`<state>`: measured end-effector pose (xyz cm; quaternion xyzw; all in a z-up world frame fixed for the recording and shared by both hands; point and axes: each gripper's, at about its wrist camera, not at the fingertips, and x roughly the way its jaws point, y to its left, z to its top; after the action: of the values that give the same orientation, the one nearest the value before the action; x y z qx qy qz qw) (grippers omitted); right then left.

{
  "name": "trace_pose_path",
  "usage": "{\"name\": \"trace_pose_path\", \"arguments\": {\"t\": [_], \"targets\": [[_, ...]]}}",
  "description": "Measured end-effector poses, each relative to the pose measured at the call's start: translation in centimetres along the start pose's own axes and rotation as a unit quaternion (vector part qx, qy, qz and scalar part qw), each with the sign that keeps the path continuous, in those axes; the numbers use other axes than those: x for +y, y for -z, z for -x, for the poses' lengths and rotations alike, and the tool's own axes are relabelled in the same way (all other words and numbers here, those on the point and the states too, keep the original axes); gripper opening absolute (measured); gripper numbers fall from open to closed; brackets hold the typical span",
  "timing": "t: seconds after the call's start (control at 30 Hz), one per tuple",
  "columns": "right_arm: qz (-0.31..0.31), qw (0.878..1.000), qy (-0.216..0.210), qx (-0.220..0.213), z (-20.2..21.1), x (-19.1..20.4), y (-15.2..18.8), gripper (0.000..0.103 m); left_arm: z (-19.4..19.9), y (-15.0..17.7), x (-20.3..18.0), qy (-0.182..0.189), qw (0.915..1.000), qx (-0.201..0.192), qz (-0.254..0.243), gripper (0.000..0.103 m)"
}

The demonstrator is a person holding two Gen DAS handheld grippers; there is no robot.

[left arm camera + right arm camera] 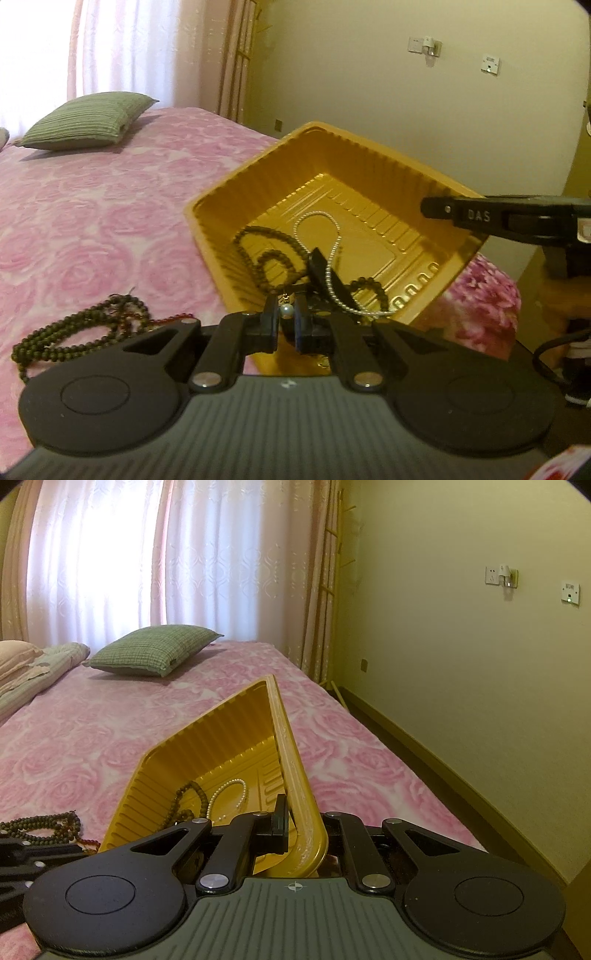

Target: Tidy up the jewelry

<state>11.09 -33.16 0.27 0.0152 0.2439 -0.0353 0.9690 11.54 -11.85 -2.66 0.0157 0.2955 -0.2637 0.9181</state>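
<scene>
A yellow plastic tray (236, 192) sits tilted on the pink bed, with my right gripper (295, 814) shut on its near rim (288, 746). In the left wrist view that gripper (443, 210) reaches in from the right. Inside the tray lie a dark bead necklace (266, 254) and a white pearl necklace (332, 258); both show in the right wrist view too, the beads (192, 797) beside the pearls (232, 794). My left gripper (287, 321) hangs over the tray's near edge, shut on a small pearl piece (287, 311). A black object (321, 267) in the tray is unclear.
Several dark bead strands (74, 328) and a red strand (177, 316) lie on the pink rose bedspread (92, 221) left of the tray. A green pillow (88, 125) rests far back near the curtain. The bed's edge and floor drop off to the right.
</scene>
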Motion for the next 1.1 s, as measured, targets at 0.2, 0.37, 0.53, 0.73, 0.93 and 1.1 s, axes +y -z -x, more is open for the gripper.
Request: {"name": "trace_pose_path", "arguments": {"t": [0.2, 0.37, 0.53, 0.73, 0.93, 1.1], "targets": [[0.000, 1.000, 0.000, 0.000, 0.0, -0.1, 0.0, 0.008, -0.3, 0.3, -0.1, -0.002, 1.0000, 0.001, -0.008, 0.016], [0.000, 1.000, 0.000, 0.000, 0.0, -0.1, 0.0, 0.008, 0.7, 0.9, 1.6, -0.025, 0.9997, -0.003, 0.001, 0.016], [0.000, 1.000, 0.000, 0.000, 0.0, -0.1, 0.0, 0.008, 2.0, 2.0, 4.9, -0.071, 0.9973, 0.003, 0.020, 0.016], [0.001, 1.000, 0.000, 0.000, 0.0, -0.2, 0.0, 0.008, 3.2, 3.7, 9.2, -0.144, 0.9890, 0.013, 0.031, 0.017], [0.003, 1.000, 0.002, 0.001, 0.0, -0.2, 0.0, 0.008, 4.1, 4.3, 13.5, -0.197, 0.9795, 0.019, 0.040, 0.018], [0.005, 1.000, 0.002, 0.001, -0.1, 0.0, 0.0, 0.008, 3.7, 4.3, 15.4, -0.216, 0.9759, 0.030, -0.005, 0.018]]}}
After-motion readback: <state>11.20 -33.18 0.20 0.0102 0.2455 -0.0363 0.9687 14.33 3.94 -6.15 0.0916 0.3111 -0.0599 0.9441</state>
